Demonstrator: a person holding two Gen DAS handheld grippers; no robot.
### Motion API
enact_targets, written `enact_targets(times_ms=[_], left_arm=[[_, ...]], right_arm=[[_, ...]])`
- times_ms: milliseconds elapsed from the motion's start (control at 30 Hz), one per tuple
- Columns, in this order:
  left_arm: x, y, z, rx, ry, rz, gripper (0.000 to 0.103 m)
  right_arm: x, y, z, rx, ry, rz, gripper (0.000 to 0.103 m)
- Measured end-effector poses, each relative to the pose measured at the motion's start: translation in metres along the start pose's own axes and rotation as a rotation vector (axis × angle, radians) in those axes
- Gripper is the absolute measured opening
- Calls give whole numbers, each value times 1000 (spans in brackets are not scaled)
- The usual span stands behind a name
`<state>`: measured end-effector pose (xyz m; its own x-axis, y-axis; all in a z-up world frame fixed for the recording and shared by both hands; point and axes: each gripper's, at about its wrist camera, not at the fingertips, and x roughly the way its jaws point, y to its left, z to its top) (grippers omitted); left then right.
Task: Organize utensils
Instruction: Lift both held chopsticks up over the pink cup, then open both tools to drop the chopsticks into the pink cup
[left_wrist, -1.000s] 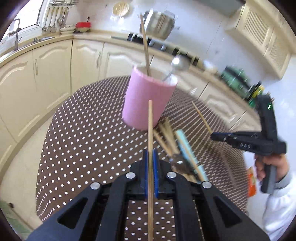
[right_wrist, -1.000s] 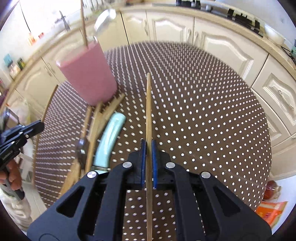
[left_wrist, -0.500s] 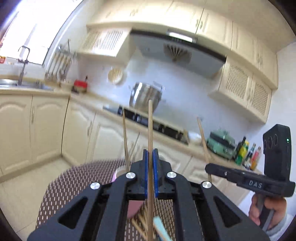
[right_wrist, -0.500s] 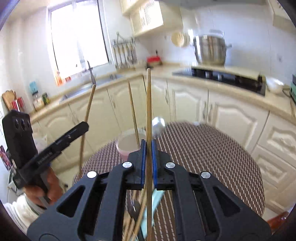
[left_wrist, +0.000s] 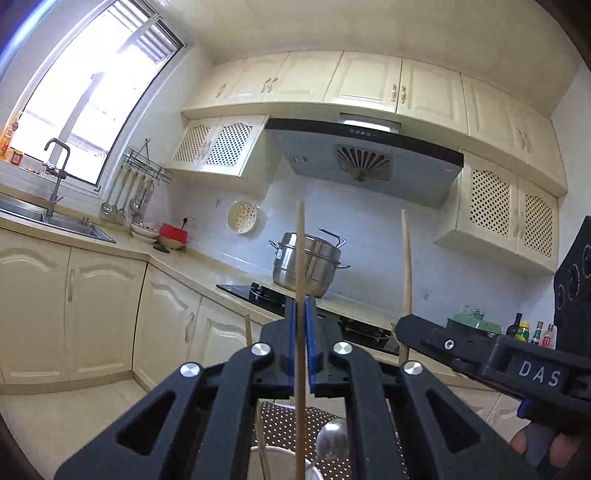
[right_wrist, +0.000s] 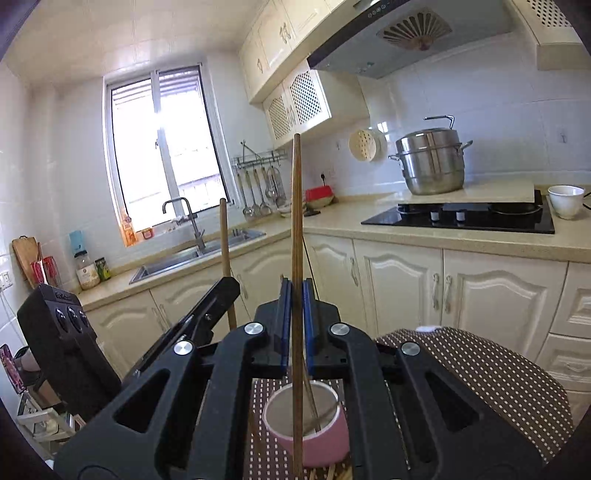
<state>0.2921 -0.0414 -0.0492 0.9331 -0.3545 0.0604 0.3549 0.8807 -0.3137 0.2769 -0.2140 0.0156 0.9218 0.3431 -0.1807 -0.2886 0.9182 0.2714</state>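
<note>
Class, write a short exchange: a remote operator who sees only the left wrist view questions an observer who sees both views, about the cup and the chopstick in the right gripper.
Operator: At the bottom of my view I get only a white rim. What colour is the cup outside?
Observer: The cup is pink outside, and it stands on the dotted table.
Operator: I see the right gripper from the side. Is it clamped on its chopstick?
Observer: Yes. The right gripper has both blue pads shut on the chopstick, which stands upright.
</note>
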Motion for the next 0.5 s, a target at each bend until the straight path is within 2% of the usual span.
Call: enact_targets(times_ms=[133,267,500], left_arm=[[4,10,2,-18,-49,29,5],[13,12,-1,-7,-70,60,5],[23,16,-18,22,-22,78,5]], right_arm=[[9,0,-3,-6,-56,-11,7],[21,-6,-10,1,-73,-26,7],[36,-14,-30,0,-28,-37,7]])
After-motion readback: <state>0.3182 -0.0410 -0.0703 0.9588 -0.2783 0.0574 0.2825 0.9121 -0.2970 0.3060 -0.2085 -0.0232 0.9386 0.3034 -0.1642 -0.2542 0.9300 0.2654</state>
